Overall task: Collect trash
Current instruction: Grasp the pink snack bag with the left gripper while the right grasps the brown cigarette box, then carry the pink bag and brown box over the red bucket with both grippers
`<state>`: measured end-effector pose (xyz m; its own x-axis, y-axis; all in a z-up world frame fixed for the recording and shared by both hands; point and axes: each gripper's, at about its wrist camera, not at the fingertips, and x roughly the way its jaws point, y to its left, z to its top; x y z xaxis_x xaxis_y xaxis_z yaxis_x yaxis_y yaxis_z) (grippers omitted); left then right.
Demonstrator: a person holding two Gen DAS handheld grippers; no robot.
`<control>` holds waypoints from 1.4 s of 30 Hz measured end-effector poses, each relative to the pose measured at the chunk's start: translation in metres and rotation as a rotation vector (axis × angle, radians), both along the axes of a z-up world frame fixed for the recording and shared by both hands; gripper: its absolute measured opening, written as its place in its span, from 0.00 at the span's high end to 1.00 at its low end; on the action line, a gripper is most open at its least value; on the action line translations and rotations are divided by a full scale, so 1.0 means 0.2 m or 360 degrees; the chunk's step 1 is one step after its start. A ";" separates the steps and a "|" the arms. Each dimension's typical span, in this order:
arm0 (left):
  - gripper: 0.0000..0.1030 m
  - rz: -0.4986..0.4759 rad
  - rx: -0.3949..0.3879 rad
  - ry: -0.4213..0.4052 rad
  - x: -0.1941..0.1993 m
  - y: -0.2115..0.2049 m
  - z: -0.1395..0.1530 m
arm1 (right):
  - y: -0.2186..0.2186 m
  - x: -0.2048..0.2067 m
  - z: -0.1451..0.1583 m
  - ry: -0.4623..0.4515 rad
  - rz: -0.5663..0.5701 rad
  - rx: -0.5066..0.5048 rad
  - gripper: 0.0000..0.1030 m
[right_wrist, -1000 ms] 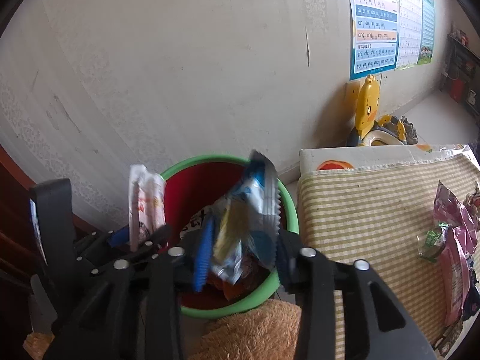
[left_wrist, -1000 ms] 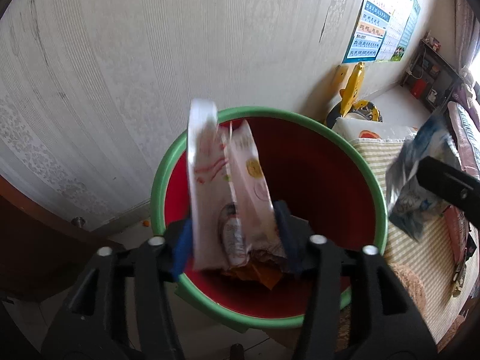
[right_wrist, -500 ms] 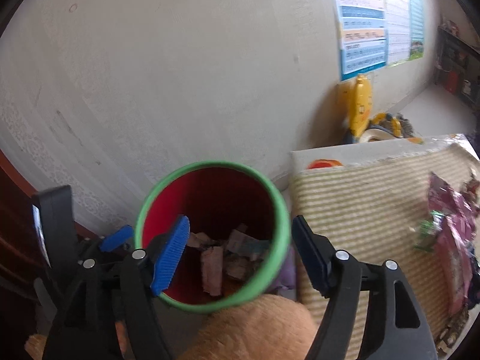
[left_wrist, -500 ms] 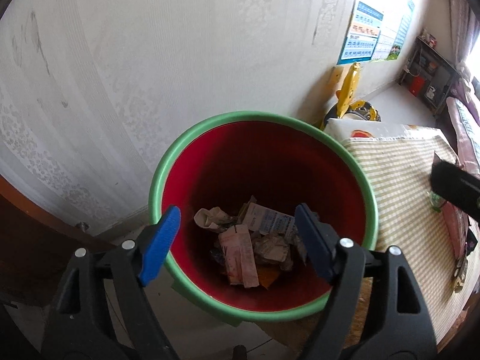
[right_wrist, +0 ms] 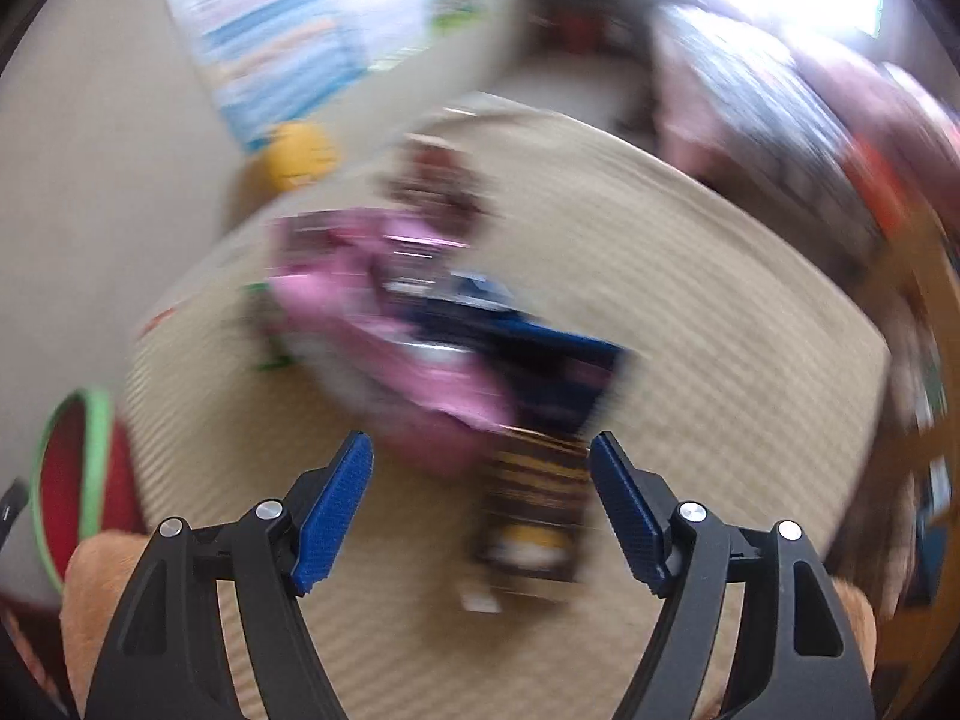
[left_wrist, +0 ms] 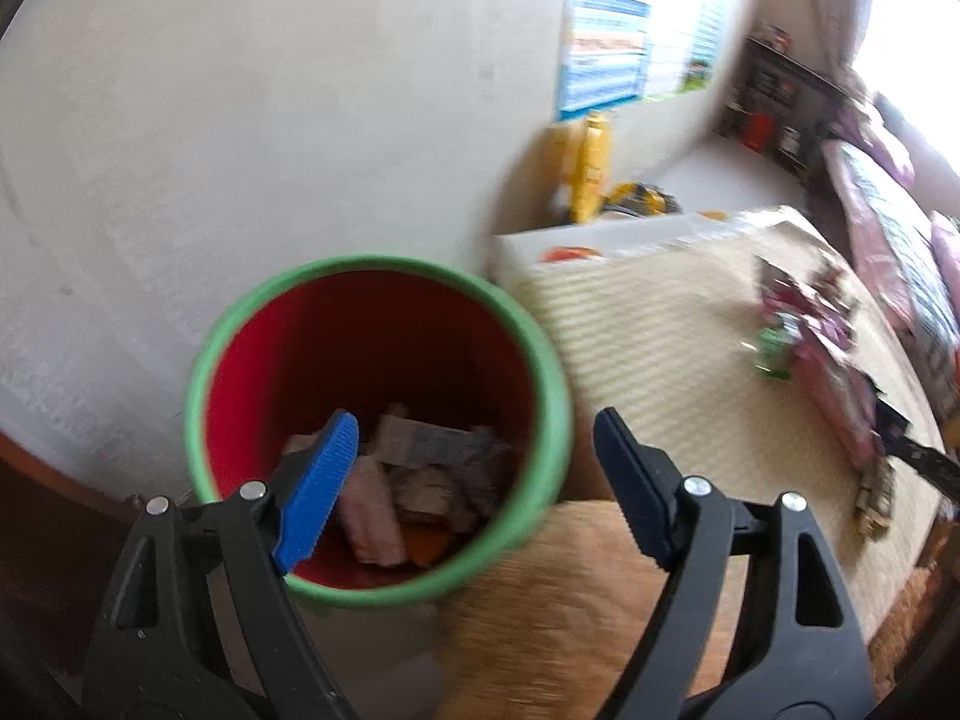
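**Trash lying in the bin and on the checked cloth**

Trash wrappers (left_wrist: 414,480) are lying crumpled at the bottom of the red bin with the green rim (left_wrist: 543,354), which is standing against a pale wall. More wrappers, pink (right_wrist: 384,324), dark blue (right_wrist: 540,354) and a brown-and-yellow packet (right_wrist: 534,510), are lying blurred on the beige checked cloth (right_wrist: 720,360) at about twelve o'clock from the right gripper (right_wrist: 480,510). A blue poster (left_wrist: 606,72) is hanging on the wall, with a yellow toy (left_wrist: 588,174) below it.

A second ago each gripper was pinching a wrapper over the bin. The jaws of both have just been opening; they are now standing wide with nothing between them. The left gripper (left_wrist: 468,486) is hanging over the bin's near rim, its left pad (left_wrist: 318,492) above the pile. The right gripper's view is now showing the cloth, with the bin at nine o'clock.
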<state>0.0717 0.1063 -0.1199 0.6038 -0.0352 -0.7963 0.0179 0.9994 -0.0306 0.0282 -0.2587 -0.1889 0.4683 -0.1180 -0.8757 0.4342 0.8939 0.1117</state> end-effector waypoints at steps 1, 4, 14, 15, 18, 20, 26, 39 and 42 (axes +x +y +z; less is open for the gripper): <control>0.24 -0.0037 -0.0032 0.0017 -0.01 -0.06 0.00 | -0.03 -0.02 -0.02 0.0016 -0.0022 0.0009 0.30; 0.24 -0.0103 -0.0110 0.0056 -0.02 -0.18 0.01 | -0.06 -0.04 -0.07 0.0019 -0.0019 0.0084 0.30; 0.24 -0.0282 -0.0189 0.0125 0.02 -0.66 0.01 | 0.00 -0.07 -0.17 0.0071 0.0137 0.0139 0.53; 0.24 -0.0314 -0.0188 0.0149 0.04 -0.72 0.00 | 0.00 -0.08 -0.16 0.0061 0.0146 0.0153 0.54; 0.24 -0.0394 -0.0187 0.0199 0.10 -0.92 -0.04 | -0.03 -0.16 -0.10 -0.0001 0.0164 0.0220 0.54; 0.24 -0.0425 -0.0179 0.0228 0.15 -1.06 -0.08 | -0.04 -0.24 -0.06 -0.0046 0.0185 0.0248 0.54; 0.24 -0.0475 -0.0022 0.0242 0.27 -1.36 -0.20 | 0.00 -0.34 -0.05 -0.0058 0.0238 0.0153 0.53; 0.64 -0.0552 -0.0115 0.0538 0.21 -1.25 -0.34 | -0.01 -0.34 -0.06 -0.0086 0.0232 0.0243 0.53; 0.64 -0.0660 0.0022 0.0521 0.14 -1.17 -0.31 | -0.03 -0.32 -0.08 -0.0067 0.0235 0.0265 0.53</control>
